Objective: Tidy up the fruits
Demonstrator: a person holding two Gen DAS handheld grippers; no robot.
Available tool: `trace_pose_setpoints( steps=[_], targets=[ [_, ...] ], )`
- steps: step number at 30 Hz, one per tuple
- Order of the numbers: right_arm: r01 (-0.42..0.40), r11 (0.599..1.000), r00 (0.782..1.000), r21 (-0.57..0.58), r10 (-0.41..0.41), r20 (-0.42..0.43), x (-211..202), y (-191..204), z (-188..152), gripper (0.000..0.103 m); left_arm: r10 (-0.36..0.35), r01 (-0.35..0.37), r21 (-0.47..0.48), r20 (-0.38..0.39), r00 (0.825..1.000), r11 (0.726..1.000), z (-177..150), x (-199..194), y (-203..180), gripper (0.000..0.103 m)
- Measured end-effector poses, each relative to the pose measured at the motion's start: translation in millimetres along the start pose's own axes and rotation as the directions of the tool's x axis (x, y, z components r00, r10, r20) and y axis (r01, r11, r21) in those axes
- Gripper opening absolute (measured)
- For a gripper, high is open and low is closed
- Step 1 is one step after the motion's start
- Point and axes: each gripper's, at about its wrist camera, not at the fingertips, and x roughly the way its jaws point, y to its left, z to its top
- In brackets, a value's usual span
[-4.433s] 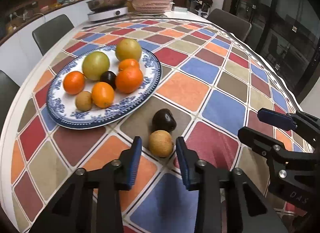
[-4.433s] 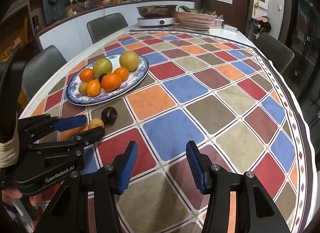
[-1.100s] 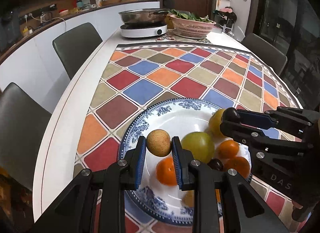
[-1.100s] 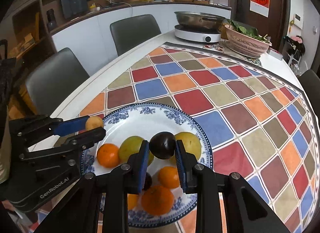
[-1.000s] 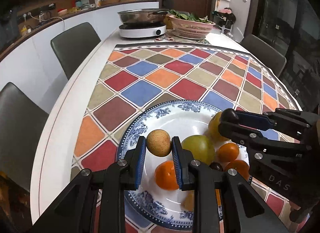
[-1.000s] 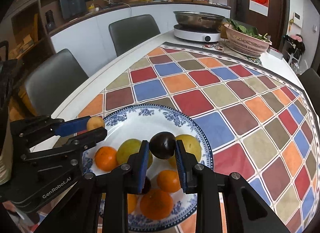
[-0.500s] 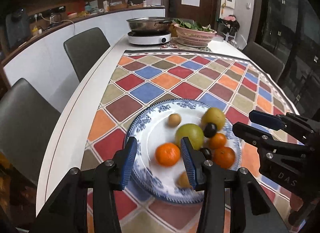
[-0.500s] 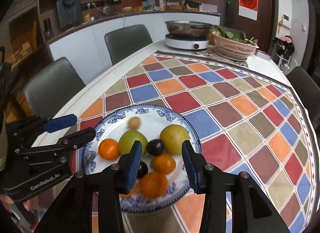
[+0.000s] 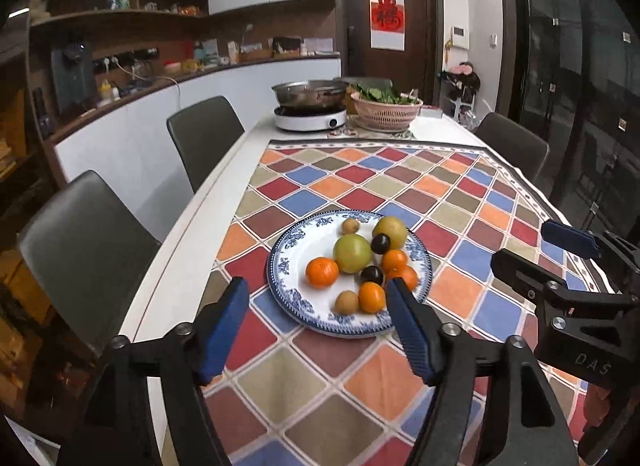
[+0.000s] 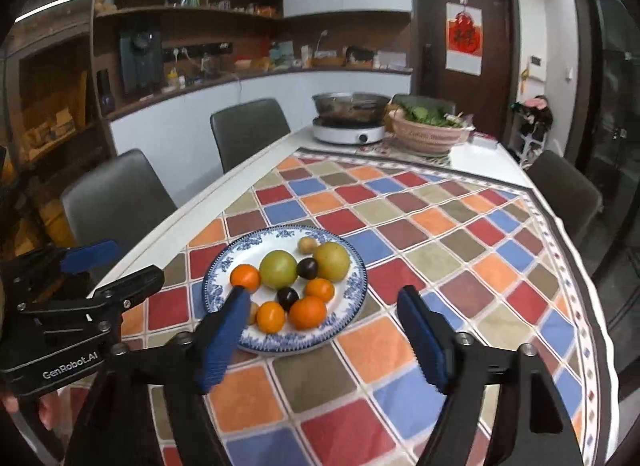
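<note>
A blue-and-white plate [image 9: 285, 266] [image 10: 224, 264] sits on the checkered tablecloth and holds several fruits: oranges, a green fruit [image 9: 352, 253] [image 10: 278, 269], a yellow fruit [image 9: 390, 226] [image 10: 331, 261], two dark plums and small brown fruits. The small brown fruit [image 9: 350, 225] [image 10: 307, 245] lies at the plate's far side. A dark plum [image 9: 380, 243] [image 10: 307, 268] rests between the green and yellow fruits. My left gripper [image 9: 316, 322] is open and empty, held above the table in front of the plate. My right gripper [image 10: 324, 330] is open and empty, beside it to the right.
A pot on a white cooker [image 9: 310, 105] and a pink basket of greens [image 9: 386, 107] stand at the table's far end. Grey chairs [image 9: 204, 137] line the left edge, another [image 9: 512, 145] stands far right. The tablecloth [image 9: 440, 193] spreads to the right of the plate.
Both grippers have let go of their fruits onto the plate, opened wider and pulled back and up from it. The brown fruit and the dark plum now lie on the plate.
</note>
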Motion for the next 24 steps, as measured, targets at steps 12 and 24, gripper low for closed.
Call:
trace_pose_setpoints(
  steps=[12, 24],
  targets=[
    [0.081, 0.997, 0.996, -0.001, -0.081, 0.042, -74, 3, -45, 0.084, 0.037, -0.038, 0.007, 0.049, 0.998, 0.999, -42, -64, -13, 0.091],
    [0.099, 0.995, 0.993, 0.023, -0.101, 0.069, -117, 6, -70, 0.084, 0.017, -0.018, 0.009, 0.081, 0.997, 1.000, -62, -96, -21, 0.096]
  ],
)
